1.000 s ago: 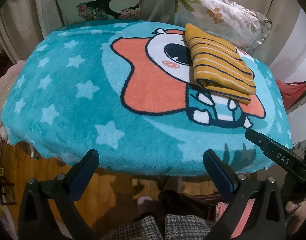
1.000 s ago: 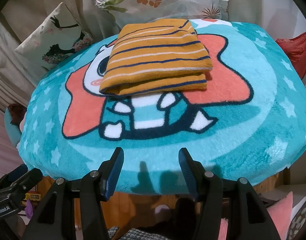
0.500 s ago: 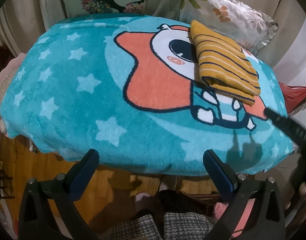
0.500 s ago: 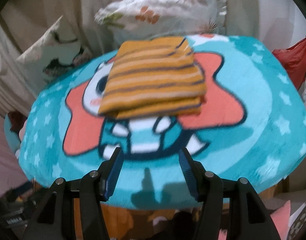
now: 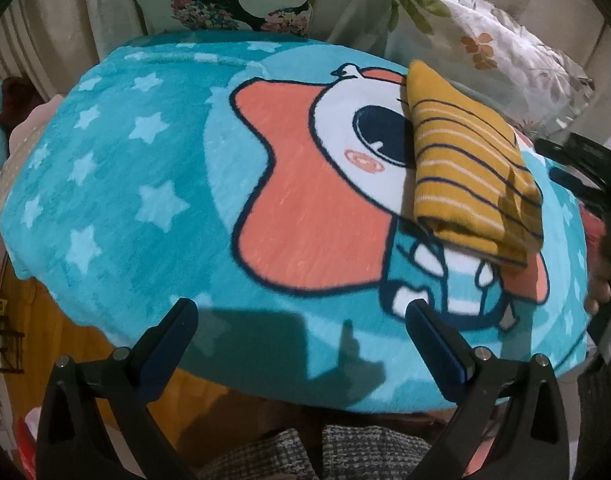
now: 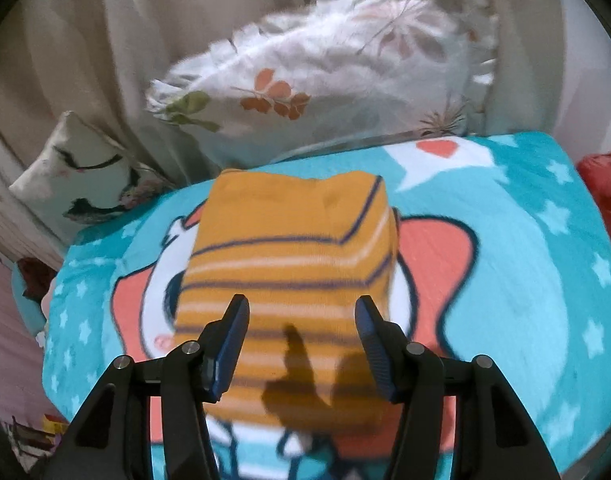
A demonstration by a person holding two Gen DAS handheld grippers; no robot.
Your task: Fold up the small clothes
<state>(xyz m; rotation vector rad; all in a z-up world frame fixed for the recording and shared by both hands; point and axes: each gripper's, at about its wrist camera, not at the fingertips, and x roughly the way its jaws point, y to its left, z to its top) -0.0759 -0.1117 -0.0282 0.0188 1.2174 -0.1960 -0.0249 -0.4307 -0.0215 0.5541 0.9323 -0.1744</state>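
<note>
A folded mustard-yellow garment with navy and white stripes (image 5: 465, 168) lies on the right half of a teal star-print blanket (image 5: 125, 184) bearing a cartoon figure. My right gripper (image 6: 301, 320) hovers just over the near half of the garment (image 6: 293, 264). Its jaws are closing, the cloth lies below and between them, and the pads do not press on it. My left gripper (image 5: 301, 316) is open over the blanket's near edge with nothing between its fingers. The right tool shows as a dark blur at the right edge (image 5: 577, 160).
A floral pillow (image 6: 325, 80) and a bird-print pillow (image 6: 77, 172) lean against the beige backrest behind the blanket (image 6: 525, 280). Something red (image 6: 601, 184) sits off the right side. Wooden floor (image 5: 33, 320) shows below the near edge.
My right gripper has swept forward from the blanket's near edge to over the folded garment, and its jaws have narrowed slightly. The left gripper has edged forward over the blanket's edge.
</note>
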